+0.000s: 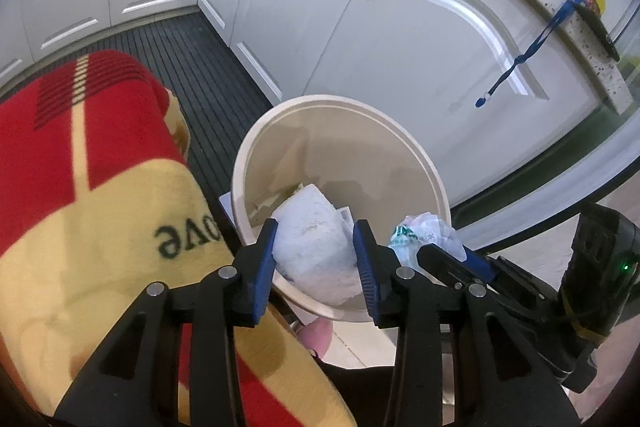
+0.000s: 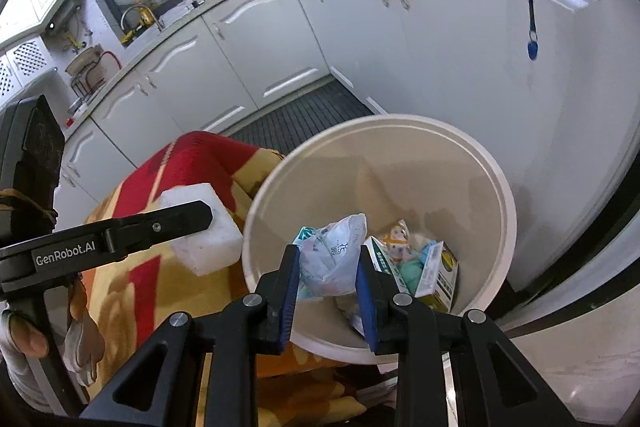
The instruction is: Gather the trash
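A round beige trash bin (image 1: 416,155) stands on the floor by white cabinets; it also shows in the right wrist view (image 2: 496,187). My left gripper (image 1: 316,259) is shut on a white foam block (image 1: 312,239), held over the bin's near rim; the block shows in the right wrist view (image 2: 208,235) beside the bin. My right gripper (image 2: 328,267) is shut on a crumpled white plastic wrapper (image 2: 332,255) over the bin's opening; the wrapper shows in the left wrist view (image 1: 424,235). Small cartons (image 2: 436,275) and wrappers lie inside the bin.
A red and yellow blanket (image 1: 80,187) covers something low left of the bin. White cabinet doors (image 1: 440,47) stand behind it. A blue lanyard (image 1: 516,63) hangs from the countertop. A dark ribbed mat (image 1: 200,67) lies on the floor.
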